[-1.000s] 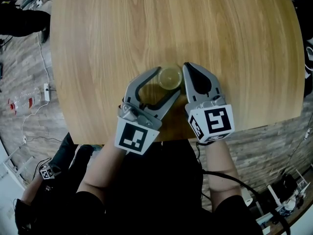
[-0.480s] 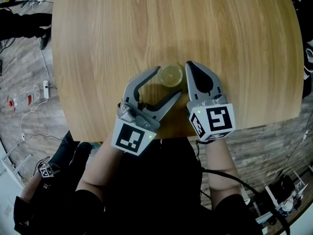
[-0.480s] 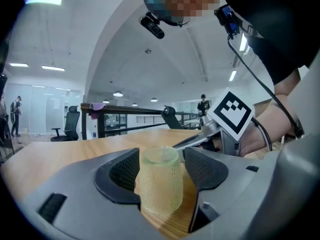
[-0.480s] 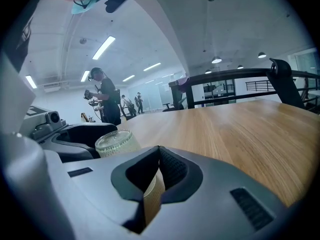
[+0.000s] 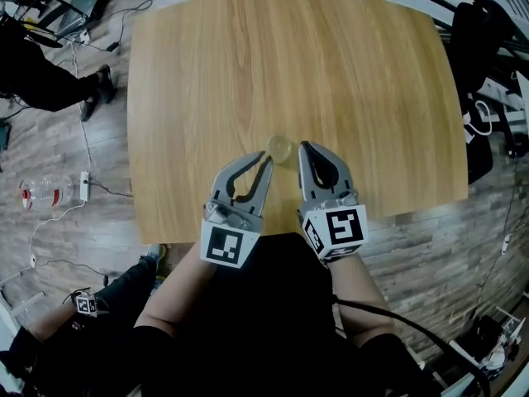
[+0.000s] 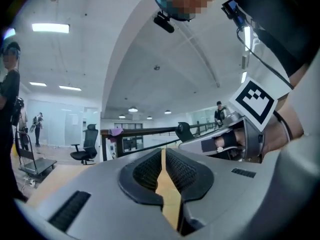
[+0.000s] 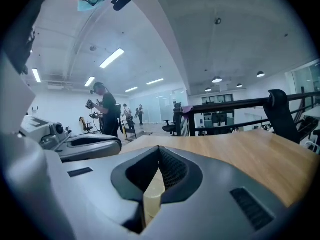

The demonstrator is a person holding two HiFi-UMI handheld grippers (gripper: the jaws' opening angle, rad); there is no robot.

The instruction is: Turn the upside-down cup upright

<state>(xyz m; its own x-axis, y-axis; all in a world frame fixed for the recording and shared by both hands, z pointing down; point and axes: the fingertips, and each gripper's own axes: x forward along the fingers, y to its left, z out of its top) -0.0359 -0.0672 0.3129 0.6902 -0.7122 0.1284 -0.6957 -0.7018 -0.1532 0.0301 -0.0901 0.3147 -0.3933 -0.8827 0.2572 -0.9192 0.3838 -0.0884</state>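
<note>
A small translucent yellowish cup (image 5: pixel 279 149) stands on the wooden table (image 5: pixel 331 64) near its front edge. From above I cannot tell which way up it is. Both grippers hang raised over the table, apart from the cup. The left gripper (image 5: pixel 266 159) (image 6: pixel 162 154) is just left of the cup. Its jaws are closing, only a thin slit remains, and nothing is between them. The right gripper (image 5: pixel 303 147) (image 7: pixel 159 149) is just right of the cup, shut and holding nothing. A pale yellowish shape shows below its tips.
The table's front edge (image 5: pixel 273 236) runs under my hands. On the floor to the left lie a plastic bottle (image 5: pixel 45 193) and cables, and a person in dark clothes (image 5: pixel 41 73) is there. Dark chairs (image 5: pixel 475 98) stand at the right.
Both grippers have risen off the table and drawn back from the cup. The left jaws, wide open before, have come nearly together. The cup stays on the table.
</note>
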